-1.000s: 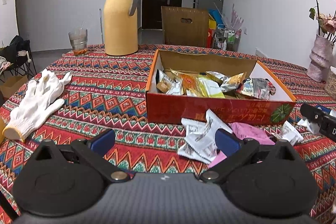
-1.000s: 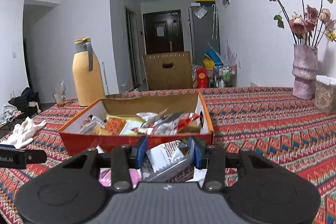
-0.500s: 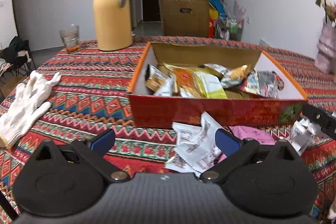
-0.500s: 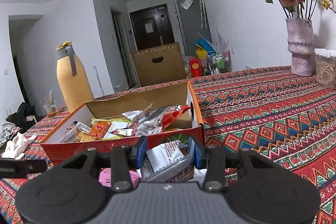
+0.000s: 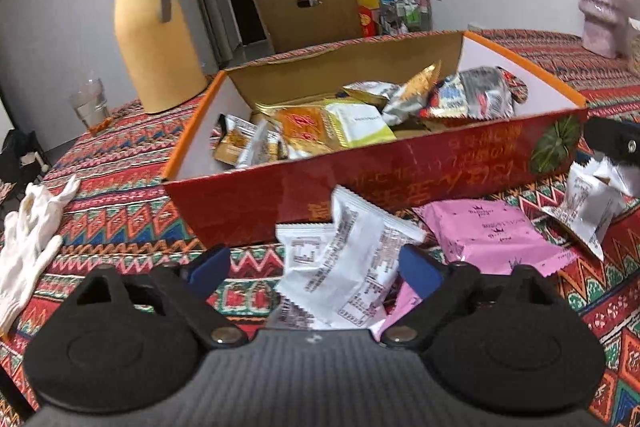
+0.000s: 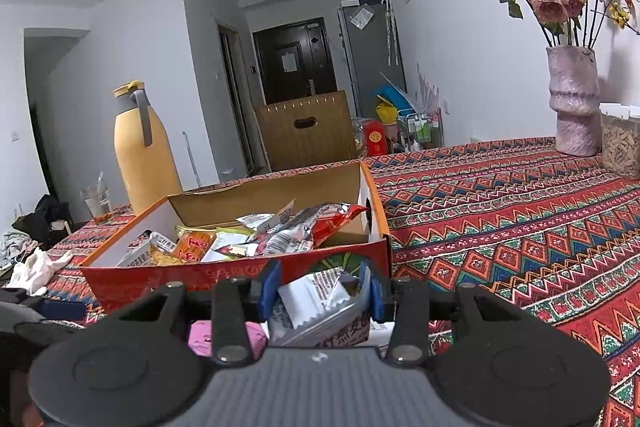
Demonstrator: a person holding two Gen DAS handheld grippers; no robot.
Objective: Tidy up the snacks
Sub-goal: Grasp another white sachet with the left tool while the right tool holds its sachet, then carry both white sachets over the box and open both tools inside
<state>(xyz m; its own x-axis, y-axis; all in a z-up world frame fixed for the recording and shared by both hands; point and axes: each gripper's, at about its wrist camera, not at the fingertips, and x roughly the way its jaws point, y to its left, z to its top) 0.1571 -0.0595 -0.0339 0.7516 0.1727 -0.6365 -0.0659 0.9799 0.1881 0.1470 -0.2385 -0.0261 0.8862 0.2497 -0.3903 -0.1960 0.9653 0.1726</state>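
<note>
Right now we see the patterned surface carrying the red snack box, gold characters too blurred to read. Before it lies a pink packet, its print illegible. Our left gripper has fingers apart around white packets; our right gripper clamps a silver packet, showing characters.

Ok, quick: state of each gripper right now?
Left gripper: open, holding nothing, white packet lying between its fingers.
Right gripper: closed on a silver packet.
</note>
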